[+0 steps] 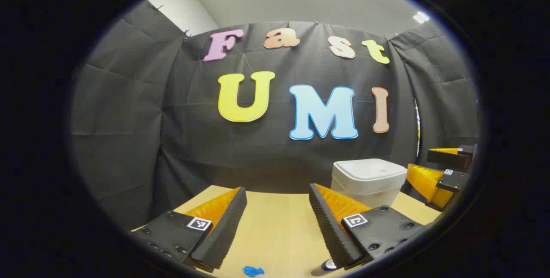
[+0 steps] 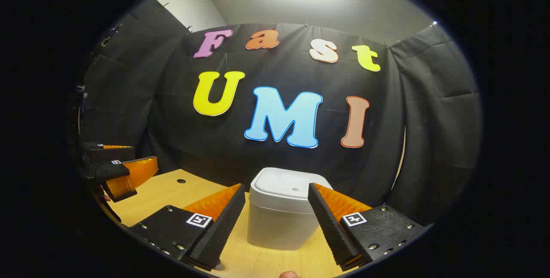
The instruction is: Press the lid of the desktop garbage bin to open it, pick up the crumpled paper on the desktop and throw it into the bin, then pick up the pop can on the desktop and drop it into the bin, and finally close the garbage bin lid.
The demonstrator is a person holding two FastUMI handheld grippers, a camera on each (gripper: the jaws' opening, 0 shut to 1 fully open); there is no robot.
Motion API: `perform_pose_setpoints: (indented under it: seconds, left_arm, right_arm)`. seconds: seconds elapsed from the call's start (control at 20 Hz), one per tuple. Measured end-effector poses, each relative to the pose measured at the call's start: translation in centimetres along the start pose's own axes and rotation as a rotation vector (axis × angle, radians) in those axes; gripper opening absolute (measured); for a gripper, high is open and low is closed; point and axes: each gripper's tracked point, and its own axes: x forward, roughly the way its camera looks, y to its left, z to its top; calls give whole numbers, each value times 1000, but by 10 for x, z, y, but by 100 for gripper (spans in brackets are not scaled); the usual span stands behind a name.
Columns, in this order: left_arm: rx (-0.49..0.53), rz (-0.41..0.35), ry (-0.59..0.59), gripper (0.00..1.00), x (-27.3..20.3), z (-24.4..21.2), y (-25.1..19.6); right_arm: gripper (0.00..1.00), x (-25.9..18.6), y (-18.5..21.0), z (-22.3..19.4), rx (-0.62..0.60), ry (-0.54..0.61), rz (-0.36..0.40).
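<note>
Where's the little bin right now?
The bin, lid shut, stands on the table near the black cloth wall, straight ahead between the open right gripper's fingers. In the left gripper view it sits at right, beyond that open gripper.

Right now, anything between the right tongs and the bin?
Nothing: in the right gripper view the open right tongs frame the closed white bin, with bare wooden tabletop in between.

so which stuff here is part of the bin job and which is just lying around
For the job:
- garbage bin, lid down
- blue crumpled paper
- pop can, partly hidden behind a finger
- left gripper, open
- right gripper, open

Just there:
- table
- small hole in the table
</note>
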Motion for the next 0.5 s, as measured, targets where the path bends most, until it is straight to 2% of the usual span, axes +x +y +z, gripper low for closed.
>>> perform_pose_setpoints:
  seconds: [0.1, 0.15, 0.25, 0.35, 0.4, 0.45, 0.5]
  left_arm:
    - [0, -1, -1, 95, 1, -1, -1]
    - [1, -2, -2, 99, 2, -1, -1]
    - [1, -4, -1, 92, 3, -2, -2]
    - [3, -10, 2, 99, 4, -4, -4]
    - [5, -13, 3, 99, 4, -5, -5]
    - [6, -17, 4, 95, 6, -5, -6]
    - [7, -20, 5, 99, 6, -5, -7]
  right_arm:
    - [95, 0, -3, -2, 2, 6, -6]
    - [95, 0, -4, -2, 3, 7, -10]
    - [95, 2, -7, -2, 5, 9, -17]
    - [95, 2, -8, -4, 8, 11, -20]
    - [95, 3, -9, -4, 10, 13, -23]
    - [95, 3, -9, -5, 12, 16, -24]
    - [95, 4, -10, -6, 14, 19, -25]
